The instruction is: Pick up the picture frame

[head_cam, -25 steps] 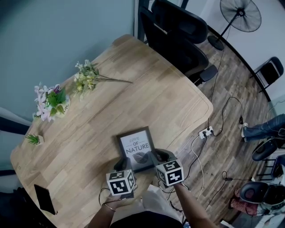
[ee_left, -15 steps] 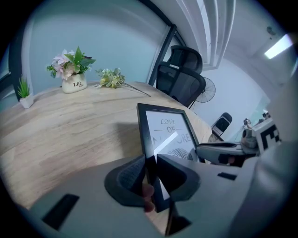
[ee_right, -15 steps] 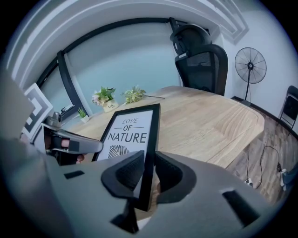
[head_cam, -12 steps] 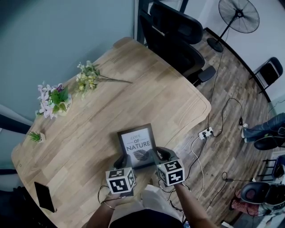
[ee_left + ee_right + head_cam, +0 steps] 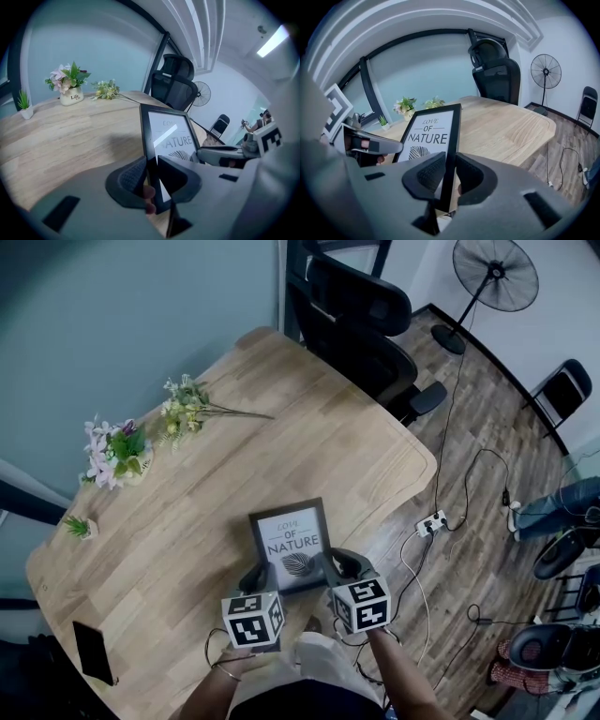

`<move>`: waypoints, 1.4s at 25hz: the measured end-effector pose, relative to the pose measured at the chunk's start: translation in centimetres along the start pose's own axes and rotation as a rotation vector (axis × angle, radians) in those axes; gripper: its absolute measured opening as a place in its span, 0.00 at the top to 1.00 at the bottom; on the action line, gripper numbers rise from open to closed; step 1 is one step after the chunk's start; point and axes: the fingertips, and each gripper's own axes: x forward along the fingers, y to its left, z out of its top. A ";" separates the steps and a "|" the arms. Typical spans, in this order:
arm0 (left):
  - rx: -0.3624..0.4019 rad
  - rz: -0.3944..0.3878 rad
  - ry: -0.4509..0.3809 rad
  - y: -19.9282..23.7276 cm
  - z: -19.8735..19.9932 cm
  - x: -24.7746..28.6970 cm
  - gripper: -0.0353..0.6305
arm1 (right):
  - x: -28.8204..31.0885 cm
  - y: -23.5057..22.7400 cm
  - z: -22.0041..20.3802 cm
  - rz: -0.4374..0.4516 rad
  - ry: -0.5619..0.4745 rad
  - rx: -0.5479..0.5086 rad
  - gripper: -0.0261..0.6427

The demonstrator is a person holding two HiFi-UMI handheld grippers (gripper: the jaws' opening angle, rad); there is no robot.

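1. Location – the picture frame [image 5: 290,542] is held at the near edge of the table [image 5: 319,442], tilted with its far end raised and its printed face upward. Whether its lower end is fully clear of the table cannot be told.

2. Risk, pivoting – the frame is gripped only by its thin side rails, close to the lower end. Most of its weight lies beyond the jaws, so it could be levered downward and swing back onto the table.

3. Risk, twisting – the load is shared by two separately held grippers. If they are raised unevenly or drawn apart, one rail could be pulled from its jaws and the frame dropped past the near edge of the table onto the floor.

4. Risk, slipping – the glazed face and smooth rail are judged slick, so a light pinch may not be enough.

5. Left gripper [image 5: 151,177] – the jaws are set narrow and are clamped on the frame's left rail.

6. Right gripper [image 5: 450,174] – the jaws have just been closing, and the right rail is pinched between them.
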 end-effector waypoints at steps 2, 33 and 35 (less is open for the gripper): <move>0.007 -0.002 -0.009 -0.3 0.2 -0.3 0.84 | -0.5 0.0 0.1 -0.002 -0.010 0.002 0.85; 0.072 0.004 -0.174 -5.4 1.8 -7.5 0.85 | -9.0 0.7 2.7 -0.013 -0.188 -0.041 0.86; 0.073 0.006 -0.186 -5.8 1.8 -8.0 0.85 | -9.6 0.7 2.8 -0.011 -0.197 -0.045 0.86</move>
